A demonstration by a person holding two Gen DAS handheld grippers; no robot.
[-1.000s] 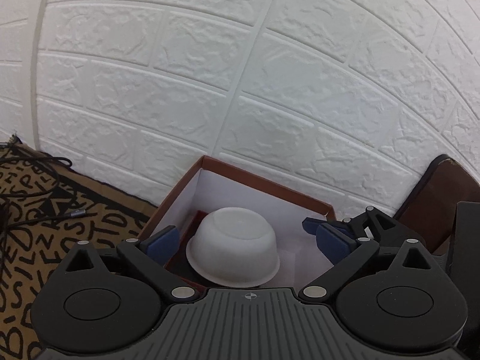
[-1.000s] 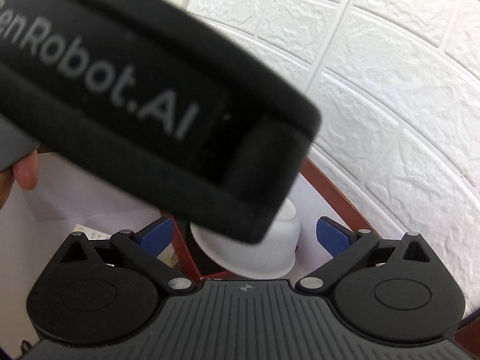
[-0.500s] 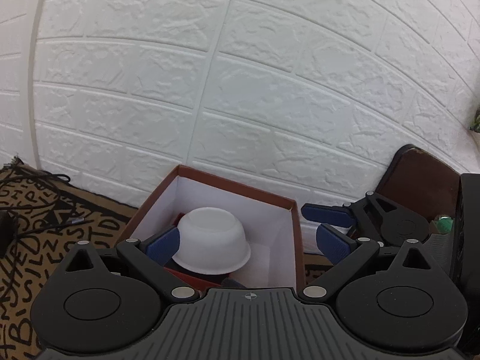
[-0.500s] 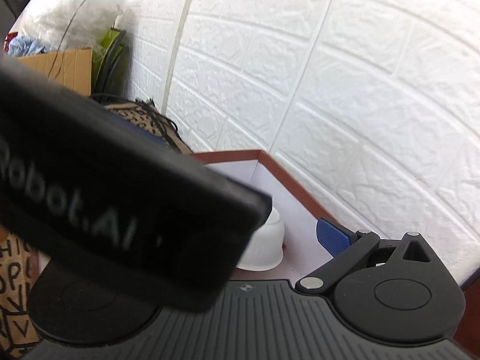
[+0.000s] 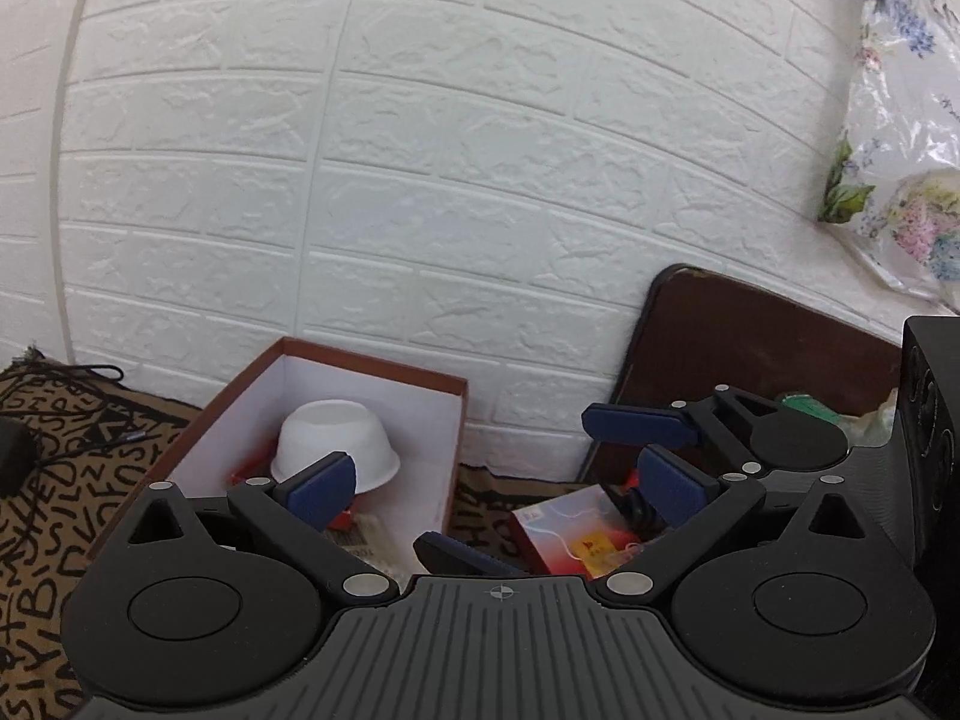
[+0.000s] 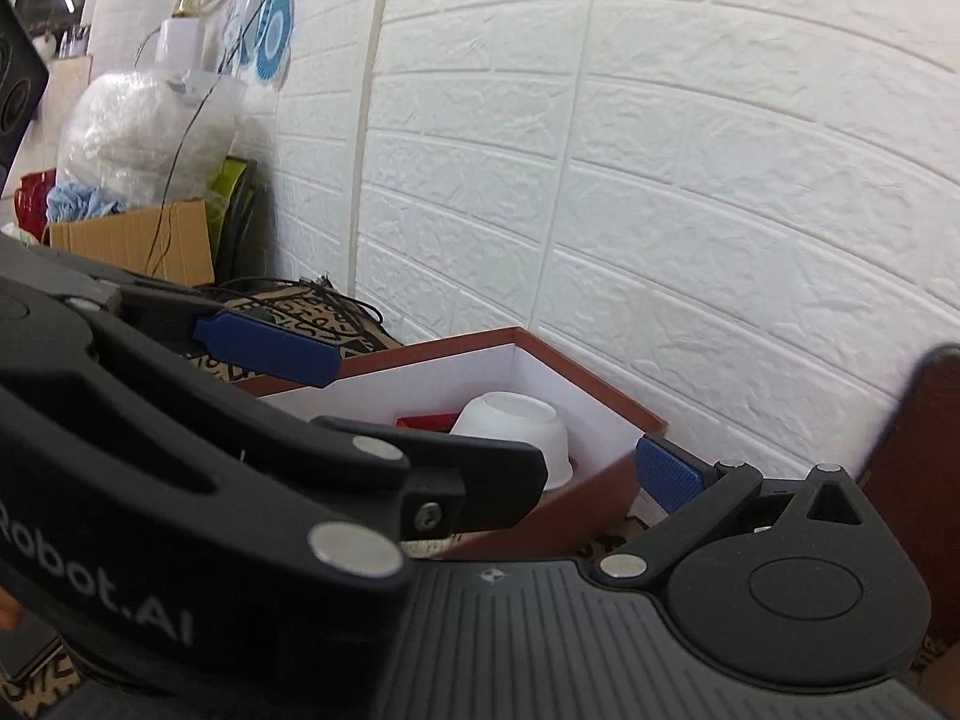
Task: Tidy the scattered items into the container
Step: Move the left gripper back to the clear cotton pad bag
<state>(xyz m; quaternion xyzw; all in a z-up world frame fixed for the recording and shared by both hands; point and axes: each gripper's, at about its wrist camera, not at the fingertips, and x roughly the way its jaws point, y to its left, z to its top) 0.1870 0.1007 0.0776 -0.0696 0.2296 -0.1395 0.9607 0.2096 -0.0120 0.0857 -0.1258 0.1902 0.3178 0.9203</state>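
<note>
The brown-rimmed box (image 5: pixel 360 396), lower left of centre in the left wrist view, already holds an upturned white bowl (image 5: pixel 333 441) and some red and printed packets beneath it. The red-and-white packet (image 5: pixel 570 531) lies outside on the patterned mat (image 5: pixel 54 468), lower centre-right, so I judge the tidying unfinished. Left gripper (image 5: pixel 498 480) and right gripper (image 5: pixel 606 450) both stand apart, empty.

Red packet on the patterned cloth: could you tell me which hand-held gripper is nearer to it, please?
Right. The right hand-held gripper hangs open close over the red packet, one finger on each side; the left hand-held gripper sits further back, also open.
</note>
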